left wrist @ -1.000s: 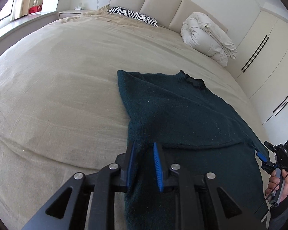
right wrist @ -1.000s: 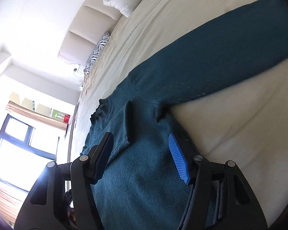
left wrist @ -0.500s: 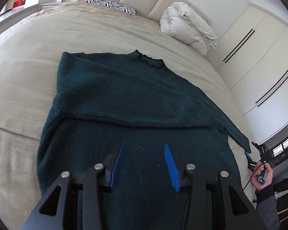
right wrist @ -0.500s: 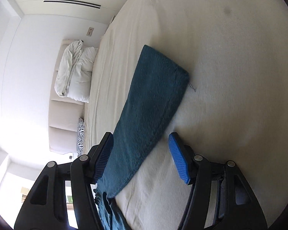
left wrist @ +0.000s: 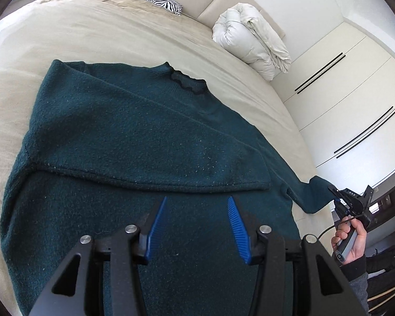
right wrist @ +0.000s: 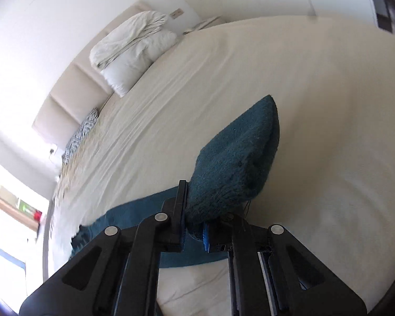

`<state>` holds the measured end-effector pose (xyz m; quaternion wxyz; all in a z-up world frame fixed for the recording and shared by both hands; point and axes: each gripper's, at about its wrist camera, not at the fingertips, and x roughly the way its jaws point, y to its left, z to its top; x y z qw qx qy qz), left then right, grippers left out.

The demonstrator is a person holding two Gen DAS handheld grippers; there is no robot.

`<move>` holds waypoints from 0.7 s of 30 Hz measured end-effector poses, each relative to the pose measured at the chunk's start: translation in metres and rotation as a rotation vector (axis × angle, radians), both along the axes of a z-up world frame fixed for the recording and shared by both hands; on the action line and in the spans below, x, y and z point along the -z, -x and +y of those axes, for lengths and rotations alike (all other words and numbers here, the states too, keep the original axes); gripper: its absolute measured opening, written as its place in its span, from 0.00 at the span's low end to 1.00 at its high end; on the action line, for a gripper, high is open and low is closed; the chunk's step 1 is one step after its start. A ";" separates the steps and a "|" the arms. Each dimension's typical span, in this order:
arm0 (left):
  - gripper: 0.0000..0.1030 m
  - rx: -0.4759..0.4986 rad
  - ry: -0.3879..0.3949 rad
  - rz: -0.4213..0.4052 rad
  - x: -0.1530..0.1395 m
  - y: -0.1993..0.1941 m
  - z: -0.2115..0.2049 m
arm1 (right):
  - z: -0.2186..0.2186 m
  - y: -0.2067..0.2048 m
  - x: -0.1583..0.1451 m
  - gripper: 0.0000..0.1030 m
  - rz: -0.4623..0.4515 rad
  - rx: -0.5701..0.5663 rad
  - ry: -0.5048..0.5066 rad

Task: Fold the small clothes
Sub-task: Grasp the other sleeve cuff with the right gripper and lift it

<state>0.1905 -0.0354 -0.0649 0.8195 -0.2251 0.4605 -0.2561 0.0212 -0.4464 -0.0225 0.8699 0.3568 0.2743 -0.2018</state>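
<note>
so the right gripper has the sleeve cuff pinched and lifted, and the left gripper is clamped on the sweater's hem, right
Not quite. The right gripper has just closed on the sleeve cuff and holds it lifted, but the left gripper is not clamped: the left wrist view shows its jaws, which have just been opening, apart over the green sweater, gripping nothing.
</note>
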 end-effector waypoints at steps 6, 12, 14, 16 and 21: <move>0.58 -0.002 0.116 0.021 -0.001 -0.011 -0.007 | 0.227 -0.084 -0.027 0.07 0.139 -0.494 0.446; 0.64 0.042 0.196 0.111 0.014 -0.023 -0.024 | 0.323 -0.124 0.044 0.09 0.314 -0.617 0.482; 0.66 0.047 0.223 0.152 0.021 -0.026 -0.031 | 0.329 -0.100 0.057 0.14 0.302 -0.599 0.453; 0.65 0.058 0.231 0.185 0.026 -0.030 -0.040 | 0.326 -0.087 0.060 0.25 0.271 -0.612 0.420; 0.65 0.116 0.193 0.226 0.032 -0.039 -0.079 | 0.315 -0.036 0.057 0.78 0.197 -0.645 0.345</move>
